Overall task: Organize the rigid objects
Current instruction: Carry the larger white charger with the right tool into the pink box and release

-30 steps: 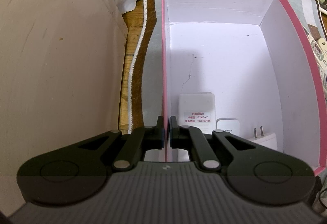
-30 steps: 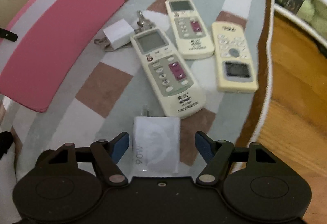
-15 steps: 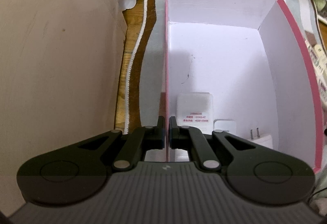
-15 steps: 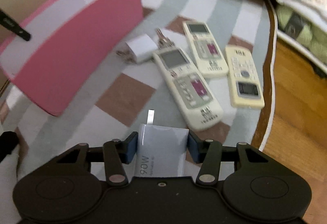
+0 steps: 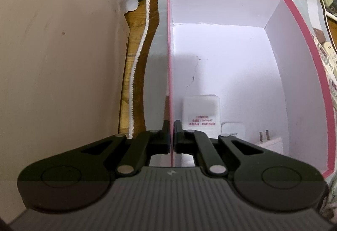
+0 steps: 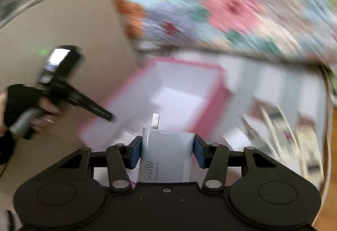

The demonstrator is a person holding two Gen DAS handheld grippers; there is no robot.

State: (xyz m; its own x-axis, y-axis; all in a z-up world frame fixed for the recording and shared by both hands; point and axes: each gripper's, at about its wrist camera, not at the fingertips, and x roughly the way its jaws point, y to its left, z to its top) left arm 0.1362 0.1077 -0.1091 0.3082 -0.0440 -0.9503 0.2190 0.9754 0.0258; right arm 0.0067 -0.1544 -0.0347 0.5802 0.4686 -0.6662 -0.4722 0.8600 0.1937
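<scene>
My left gripper point(image 5: 171, 128) is shut on the left wall of the pink box point(image 5: 170, 75), one finger outside and one inside. In the box's near end lie a white labelled block point(image 5: 201, 112), a small white adapter point(image 5: 232, 128) and a white plug point(image 5: 270, 141) with its prongs up. My right gripper point(image 6: 167, 147) is shut on a white 90W charger point(image 6: 166, 155), prong pointing forward, lifted above the pink box point(image 6: 172, 91). In the blurred right wrist view, a hand holds the left gripper point(image 6: 109, 117) at the box's left edge.
A beige panel point(image 5: 52, 51) stands close left of the box. Striped cloth point(image 5: 155, 66) with white trim lies under it, over a wooden floor point(image 5: 126, 91). A floral quilt point(image 6: 221, 5) hangs behind. Remote controls point(image 6: 280, 125) lie blurred to the box's right.
My right gripper closed on the 90W charger, lifted it off the cloth and swung left toward the pink box. The left gripper kept its hold on the box wall.
</scene>
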